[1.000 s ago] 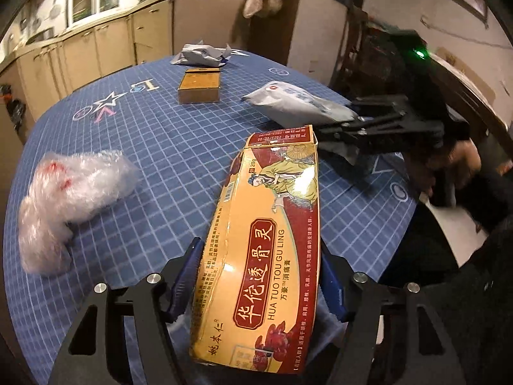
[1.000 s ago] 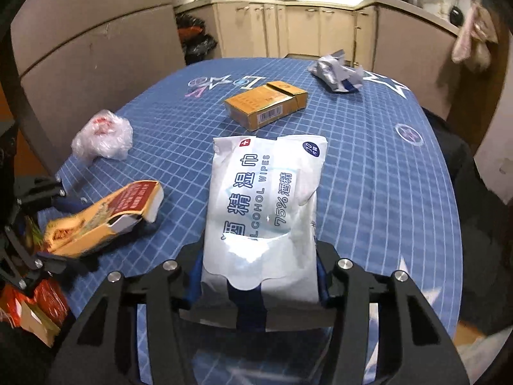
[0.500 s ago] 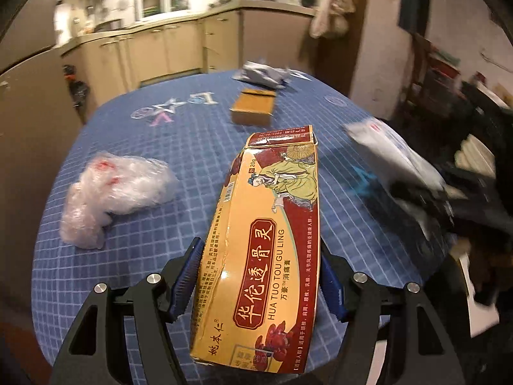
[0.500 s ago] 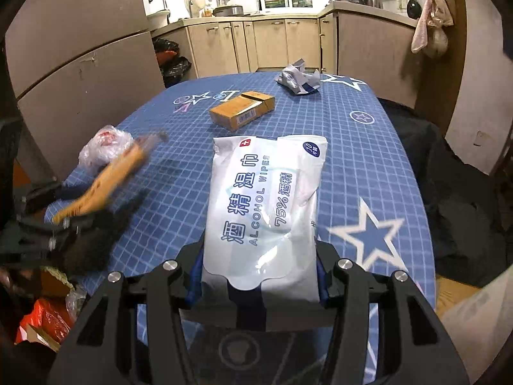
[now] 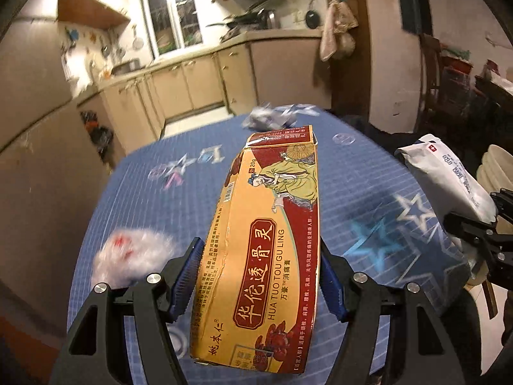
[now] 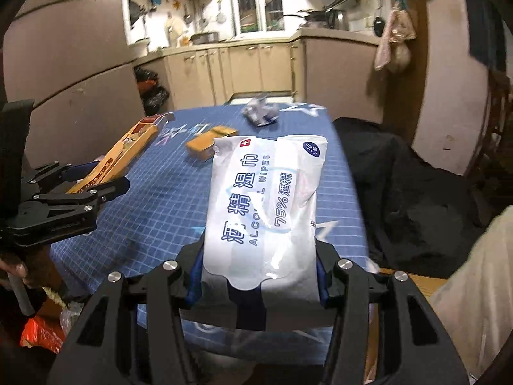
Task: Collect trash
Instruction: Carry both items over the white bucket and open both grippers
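My left gripper (image 5: 258,276) is shut on a long yellow and red medicine carton (image 5: 266,234), held above the near end of the blue table (image 5: 179,199). My right gripper (image 6: 258,272) is shut on a white pack of alcohol wipes (image 6: 266,199), also lifted off the table. Each gripper shows in the other's view: the wipes pack (image 5: 445,173) at the right edge, the carton (image 6: 118,160) at the left. A crumpled clear plastic bag (image 5: 131,256), a small orange box (image 6: 205,142) and a crumpled silver wrapper (image 6: 259,112) lie on the table.
Beige kitchen cabinets (image 6: 243,67) run along the far wall beyond the table. A dark cloth-covered seat (image 6: 413,199) stands right of the table. Orange and red packaging (image 6: 41,333) lies low at the left, by a hand (image 6: 12,269) on the left gripper's handle.
Both grippers have lifted and drawn back from the table with their loads, tilting up so more of the kitchen shows. The carton and wipes pack stay gripped.
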Available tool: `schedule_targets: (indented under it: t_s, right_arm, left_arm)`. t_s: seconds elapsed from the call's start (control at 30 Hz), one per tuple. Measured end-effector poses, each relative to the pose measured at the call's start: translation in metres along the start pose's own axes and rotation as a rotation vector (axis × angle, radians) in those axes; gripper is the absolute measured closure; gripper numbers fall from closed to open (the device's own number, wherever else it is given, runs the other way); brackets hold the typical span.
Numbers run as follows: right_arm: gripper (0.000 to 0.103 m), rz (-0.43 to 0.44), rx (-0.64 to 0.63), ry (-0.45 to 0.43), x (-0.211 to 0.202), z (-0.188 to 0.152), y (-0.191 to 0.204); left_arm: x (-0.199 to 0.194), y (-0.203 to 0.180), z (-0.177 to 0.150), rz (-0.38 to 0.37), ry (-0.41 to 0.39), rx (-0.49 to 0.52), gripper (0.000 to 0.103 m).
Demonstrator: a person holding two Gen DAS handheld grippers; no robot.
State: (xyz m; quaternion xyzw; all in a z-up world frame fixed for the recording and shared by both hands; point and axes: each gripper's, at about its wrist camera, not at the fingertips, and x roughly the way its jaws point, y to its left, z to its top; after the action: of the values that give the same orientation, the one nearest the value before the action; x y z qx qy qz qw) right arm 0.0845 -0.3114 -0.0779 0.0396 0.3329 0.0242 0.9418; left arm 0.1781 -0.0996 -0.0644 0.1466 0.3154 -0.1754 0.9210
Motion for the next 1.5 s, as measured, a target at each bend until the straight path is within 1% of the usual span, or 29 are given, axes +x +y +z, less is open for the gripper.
schedule_targets:
  t_s: [0.13, 0.37, 0.47, 0.67, 0.77, 0.87, 0.97, 1.07, 1.23, 1.33, 1.5]
  right_arm:
    - [0.053, -0.056, 0.034, -0.028, -0.021, -0.001, -0.024]
    - [0.053, -0.158, 0.097, -0.09, -0.063, -0.006, -0.067]
    - [0.053, -0.211, 0.13, -0.116, -0.083, -0.01, -0.092]
    - [0.053, -0.309, 0.171, -0.152, -0.117, -0.02, -0.13]
    - [0.053, -0.37, 0.209, -0.169, -0.138, -0.028, -0.155]
    - [0.053, -0.429, 0.245, -0.18, -0.154, -0.037, -0.177]
    - [0.053, -0.476, 0.271, -0.185, -0.165, -0.044, -0.194]
    - [0.053, -0.533, 0.292, -0.181, -0.176, -0.053, -0.213]
    - [0.053, -0.592, 0.306, -0.163, -0.186, -0.068, -0.231]
    - [0.053, -0.62, 0.31, -0.146, -0.189, -0.076, -0.245]
    - [0.053, -0.644, 0.334, -0.131, -0.19, -0.085, -0.262]
  left_arm:
    - [-0.002, -0.03, 0.021, -0.027, -0.037, 0.054, 0.035]
    - [-0.002, -0.097, 0.05, -0.093, -0.094, 0.152, 0.035]
    - [-0.005, -0.127, 0.061, -0.133, -0.113, 0.191, 0.035]
    - [-0.008, -0.196, 0.082, -0.211, -0.149, 0.282, 0.035]
    - [-0.011, -0.228, 0.09, -0.25, -0.163, 0.324, 0.035]
    - [-0.013, -0.267, 0.098, -0.305, -0.173, 0.372, 0.035]
    - [-0.015, -0.304, 0.104, -0.344, -0.187, 0.422, 0.035]
    - [-0.018, -0.334, 0.106, -0.387, -0.188, 0.457, 0.035]
    - [-0.018, -0.384, 0.111, -0.451, -0.18, 0.514, 0.035]
    - [-0.014, -0.404, 0.113, -0.493, -0.158, 0.526, 0.035]
    - [-0.011, -0.429, 0.108, -0.537, -0.131, 0.548, 0.035]
